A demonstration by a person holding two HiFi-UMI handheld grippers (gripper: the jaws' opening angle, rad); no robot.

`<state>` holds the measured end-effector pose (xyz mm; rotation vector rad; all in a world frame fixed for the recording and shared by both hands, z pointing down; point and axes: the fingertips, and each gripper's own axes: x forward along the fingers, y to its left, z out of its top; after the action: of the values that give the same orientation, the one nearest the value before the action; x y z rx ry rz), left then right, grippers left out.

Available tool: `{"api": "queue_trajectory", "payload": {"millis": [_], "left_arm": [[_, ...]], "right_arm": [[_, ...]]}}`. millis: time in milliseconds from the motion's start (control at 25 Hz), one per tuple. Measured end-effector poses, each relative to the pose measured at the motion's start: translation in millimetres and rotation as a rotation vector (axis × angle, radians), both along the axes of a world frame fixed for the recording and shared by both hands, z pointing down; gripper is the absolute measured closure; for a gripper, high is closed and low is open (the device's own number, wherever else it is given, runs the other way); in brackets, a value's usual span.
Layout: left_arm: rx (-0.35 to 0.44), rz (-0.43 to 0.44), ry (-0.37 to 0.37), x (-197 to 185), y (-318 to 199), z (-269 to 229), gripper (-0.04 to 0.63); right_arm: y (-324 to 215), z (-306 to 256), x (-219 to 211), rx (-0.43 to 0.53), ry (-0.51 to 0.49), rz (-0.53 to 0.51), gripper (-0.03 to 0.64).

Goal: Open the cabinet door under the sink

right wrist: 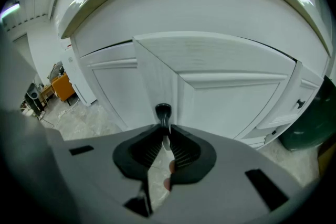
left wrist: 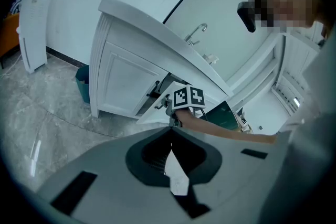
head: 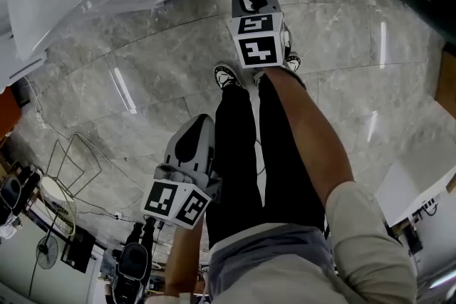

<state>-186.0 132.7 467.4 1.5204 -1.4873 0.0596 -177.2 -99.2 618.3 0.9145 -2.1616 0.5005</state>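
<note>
Both closed: right claw (right wrist: 165, 131) on door handle (right wrist: 163, 111), left claw (left wrist: 171, 135) empty.

White panelled cabinet door (right wrist: 231, 97), seemingly ajar

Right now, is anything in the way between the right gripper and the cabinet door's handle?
No. The right gripper is shut on the black handle of the cabinet door, with nothing visible between them.
</note>
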Motion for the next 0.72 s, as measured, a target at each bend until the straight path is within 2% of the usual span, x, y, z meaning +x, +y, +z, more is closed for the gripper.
{"api": "queue_trajectory", "payload": {"millis": [400,720], "left_arm": [[0.004,0.034,0.002,18,-6,-11,0.595],[0.021,0.011,0.011,25,-15,-14,0.595]], "right_arm": [[9,-3,8,0.000,0.001,-0.042,0.561],[19,-3,18,-0.015,0.012,-0.087,0.561]]}}
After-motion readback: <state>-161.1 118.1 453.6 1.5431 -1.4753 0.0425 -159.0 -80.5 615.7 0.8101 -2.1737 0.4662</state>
